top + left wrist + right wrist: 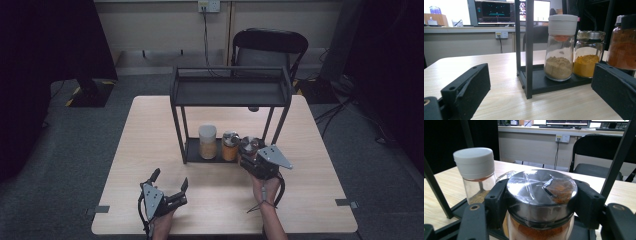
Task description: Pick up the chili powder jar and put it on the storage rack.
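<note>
A: Right gripper [541, 202] pinched the steel-lidded glass jar of red-orange powder [541, 195] at the black metal rack's [230, 92] lower-shelf right end. Left gripper [170, 187] spread, idle.
B: Risk was clipping the rack's right post [617, 160] or the neighbouring yellow-powder jar [587, 57].

right gripper [541, 202] | jaws clamp spice jar [541, 195] (foil-wrapped lid) | white-capped jar [475, 170] behind-left | rack post [616, 162]

A: What blocks the right gripper [254, 156]?

B: The rack [230, 92] post [617, 157] rises just to its right, the yellow-powder jar [230, 146] sits close on its left, and the white-capped jar [207, 141] beyond that.

A: And the left gripper [170, 181]?

B: Bare table [150, 130] ahead between its jaws; the rack's corner post [529, 47] stands farther forward.
</note>
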A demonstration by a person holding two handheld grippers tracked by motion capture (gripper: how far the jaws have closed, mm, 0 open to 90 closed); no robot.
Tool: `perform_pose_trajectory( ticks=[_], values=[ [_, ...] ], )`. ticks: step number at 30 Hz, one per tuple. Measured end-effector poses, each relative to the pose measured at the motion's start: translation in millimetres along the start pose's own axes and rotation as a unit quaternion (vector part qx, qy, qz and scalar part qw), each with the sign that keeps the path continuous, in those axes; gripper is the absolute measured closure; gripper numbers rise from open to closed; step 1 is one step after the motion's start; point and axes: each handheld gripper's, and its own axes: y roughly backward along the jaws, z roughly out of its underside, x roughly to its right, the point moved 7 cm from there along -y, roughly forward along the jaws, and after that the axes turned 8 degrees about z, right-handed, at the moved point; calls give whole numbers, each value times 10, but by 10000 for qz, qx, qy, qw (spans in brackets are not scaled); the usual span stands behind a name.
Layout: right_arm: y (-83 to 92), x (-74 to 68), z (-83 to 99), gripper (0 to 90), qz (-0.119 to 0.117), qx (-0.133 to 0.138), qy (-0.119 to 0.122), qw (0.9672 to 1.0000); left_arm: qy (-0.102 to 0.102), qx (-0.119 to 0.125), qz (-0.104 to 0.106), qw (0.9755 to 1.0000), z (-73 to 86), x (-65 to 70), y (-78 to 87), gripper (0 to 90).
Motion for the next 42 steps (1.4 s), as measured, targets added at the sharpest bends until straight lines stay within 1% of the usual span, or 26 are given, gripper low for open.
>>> perform_pose_trajectory(
  ticks=[8, 11, 15, 27, 37, 40, 42],
  values=[
    [-80, -1, 26, 348, 166, -27, -8, 9999, -1, 0, 0, 10000, 0, 0, 1, 16],
    [-106, -15, 23, 348, 224, -17, 31, 9997, 9, 4, -1, 10000, 1, 1, 2, 16],
    [-144, -7, 30, 348, 241, -25, -11, 9997, 9, 3, 0, 10000, 0, 1, 2, 16],
    [-232, 10, 15, 348, 370, -92, 18, 9993, 14, 5, -4, 10000, 1, 2, 2, 16],
    [-275, 6, 19, 348, 385, -27, -49, 9992, 5, -3, -1, 10000, -1, -1, 2, 16],
    [-288, -15, 20, 348, 432, -5, -8, 9991, 7, -2, 9, 10000, -1, -3, 2, 16],
    [-297, -19, 20, 348, 435, 6, -24, 9991, 5, -4, 8, 10000, -1, -3, 3, 16]
  ],
)
